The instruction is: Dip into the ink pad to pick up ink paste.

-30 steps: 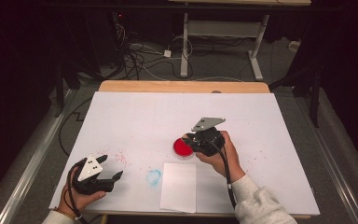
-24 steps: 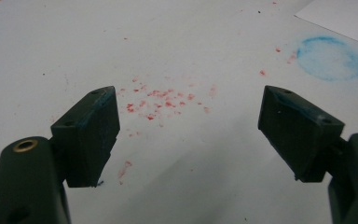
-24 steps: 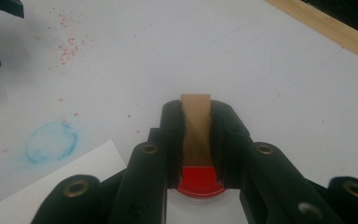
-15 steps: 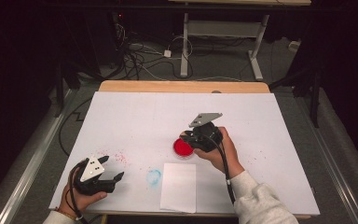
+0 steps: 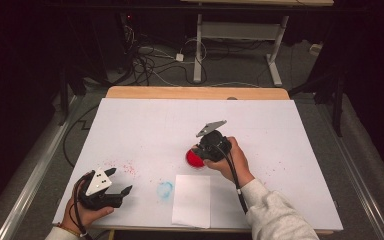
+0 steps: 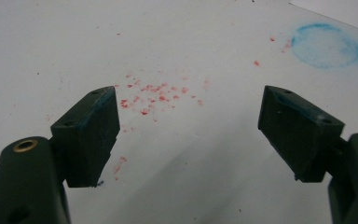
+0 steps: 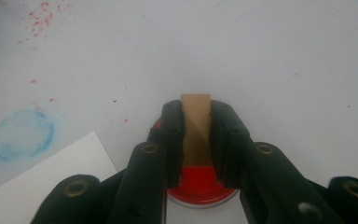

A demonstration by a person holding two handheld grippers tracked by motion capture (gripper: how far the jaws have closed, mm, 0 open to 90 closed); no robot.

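Smearing is my worry: my right gripper [image 7: 196, 140] clamps a tan stamp block [image 7: 196, 126] over the red ink pad [image 5: 195, 159] on the counter [image 5: 280, 130], just beside the paper sheet [image 5: 192, 200]. My left gripper [image 6: 189, 135] rests wide, holding nothing; a tilted press would blot.

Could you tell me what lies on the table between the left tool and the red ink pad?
In the high view, a blue ring stain lies between the left tool and the red ink pad, with scattered red specks nearby.
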